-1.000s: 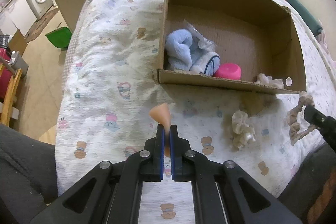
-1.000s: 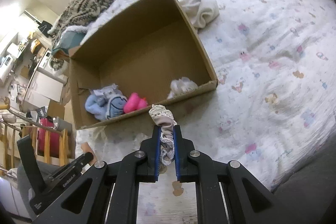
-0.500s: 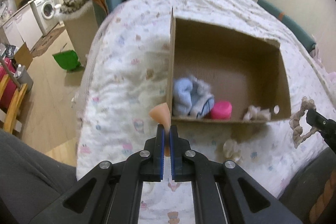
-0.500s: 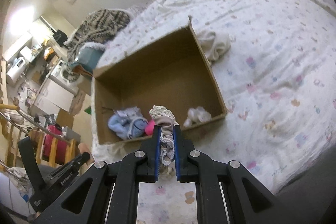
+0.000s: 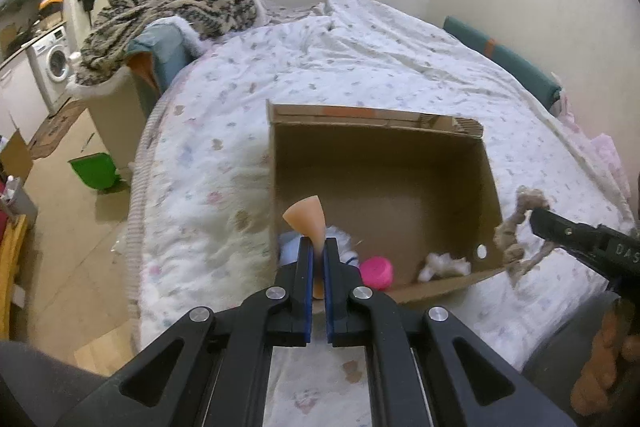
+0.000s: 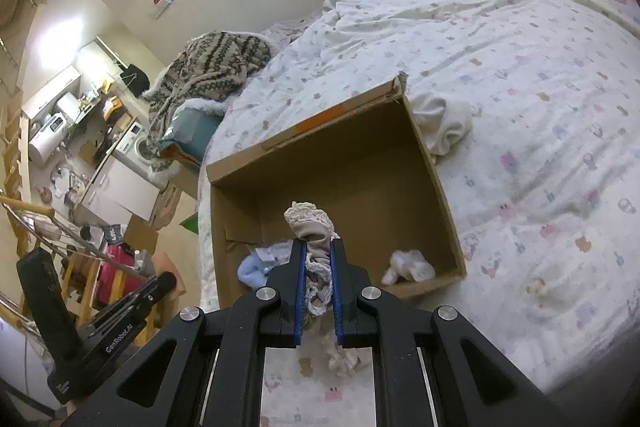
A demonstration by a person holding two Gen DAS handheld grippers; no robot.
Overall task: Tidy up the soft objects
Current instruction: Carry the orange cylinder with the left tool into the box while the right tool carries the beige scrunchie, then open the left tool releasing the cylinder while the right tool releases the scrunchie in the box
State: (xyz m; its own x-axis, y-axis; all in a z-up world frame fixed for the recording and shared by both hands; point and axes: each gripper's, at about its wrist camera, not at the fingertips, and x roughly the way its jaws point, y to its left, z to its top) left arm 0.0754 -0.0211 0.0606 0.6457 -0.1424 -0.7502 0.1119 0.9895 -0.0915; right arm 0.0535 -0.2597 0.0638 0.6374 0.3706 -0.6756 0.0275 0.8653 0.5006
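Note:
An open cardboard box (image 5: 452, 163) (image 6: 436, 187) lies on the bed. Inside it are a light blue plush (image 6: 250, 271), a pink round thing (image 5: 376, 269) and a white fluffy piece (image 5: 442, 263) (image 6: 410, 265). My left gripper (image 5: 316, 247) is shut on an orange wedge-shaped sponge (image 5: 306, 217), held above the box's near left corner. My right gripper (image 6: 318, 247) is shut on a beige lace scrunchie (image 6: 310, 225), held above the box's near edge; the scrunchie also shows in the left wrist view (image 5: 520, 227).
The bed has a white patterned quilt (image 6: 540, 75). A cream cloth (image 6: 444, 125) lies by the box's far right corner. A patterned knit blanket (image 5: 172, 3) covers a chair left of the bed. A green bin (image 5: 94, 171) and a washing machine (image 5: 56, 63) stand on the floor at left.
Both grippers rose and tilted up with their objects still held, moving over the box's near edge. The room behind the bed came into view.

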